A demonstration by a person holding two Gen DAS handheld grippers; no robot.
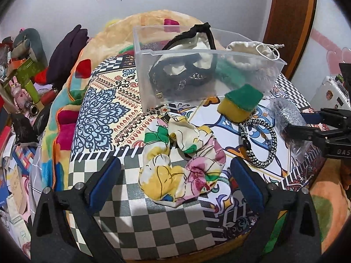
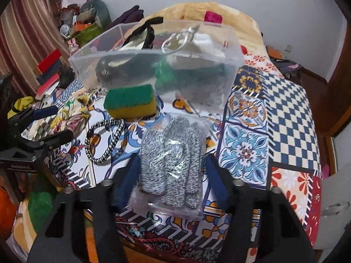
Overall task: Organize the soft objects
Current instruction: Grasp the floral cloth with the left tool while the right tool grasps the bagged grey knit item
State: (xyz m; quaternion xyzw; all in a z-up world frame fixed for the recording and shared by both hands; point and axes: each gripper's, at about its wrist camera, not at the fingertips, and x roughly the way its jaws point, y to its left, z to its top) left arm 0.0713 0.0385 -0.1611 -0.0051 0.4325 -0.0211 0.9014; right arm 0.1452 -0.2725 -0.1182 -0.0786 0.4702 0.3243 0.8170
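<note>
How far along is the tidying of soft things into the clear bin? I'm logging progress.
Done: the clear plastic bin already holds a black eye mask, a cream drawstring pouch and something green.

In hand: nothing is gripped; the open right gripper straddles the bagged grey knit gloves, and the open left gripper flanks the floral scrunchie.

Left: those two, the green-and-yellow sponge and the black-and-white braided band.
</note>
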